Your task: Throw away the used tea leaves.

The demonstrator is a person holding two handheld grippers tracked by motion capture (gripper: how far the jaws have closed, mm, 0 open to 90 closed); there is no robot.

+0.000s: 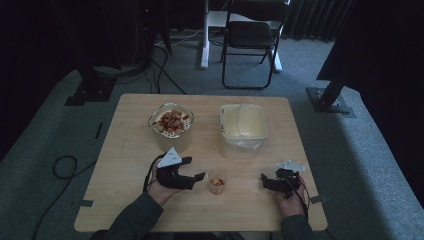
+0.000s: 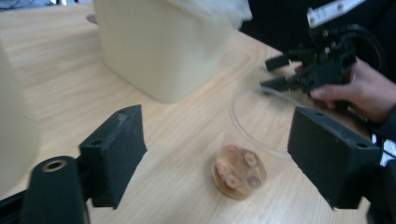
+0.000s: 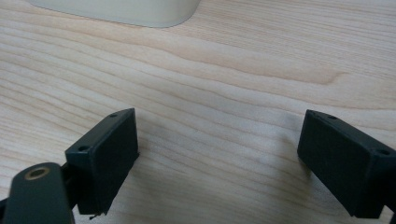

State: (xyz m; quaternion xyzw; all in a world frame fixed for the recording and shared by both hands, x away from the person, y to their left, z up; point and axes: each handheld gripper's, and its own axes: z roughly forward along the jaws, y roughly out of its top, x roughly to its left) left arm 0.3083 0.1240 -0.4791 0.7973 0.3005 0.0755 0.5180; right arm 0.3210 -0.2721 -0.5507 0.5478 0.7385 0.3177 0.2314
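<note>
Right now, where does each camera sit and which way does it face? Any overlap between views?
High view: above the person's side, looking forward and down on the table; both forearms, left gripper, right gripper.
Left gripper view: rides that gripper, faces the small cup between its open jaws.
Right gripper view: rides that gripper, faces bare tabletop; open jaws.
Shared: high and left gripper views both show the cup, cream tub and right gripper.

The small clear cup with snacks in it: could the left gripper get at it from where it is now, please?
Probably yes. The left gripper is open, with the small clear cup on bare table just ahead between its jaws; nothing lies between, and the right gripper sits beyond it.
</note>
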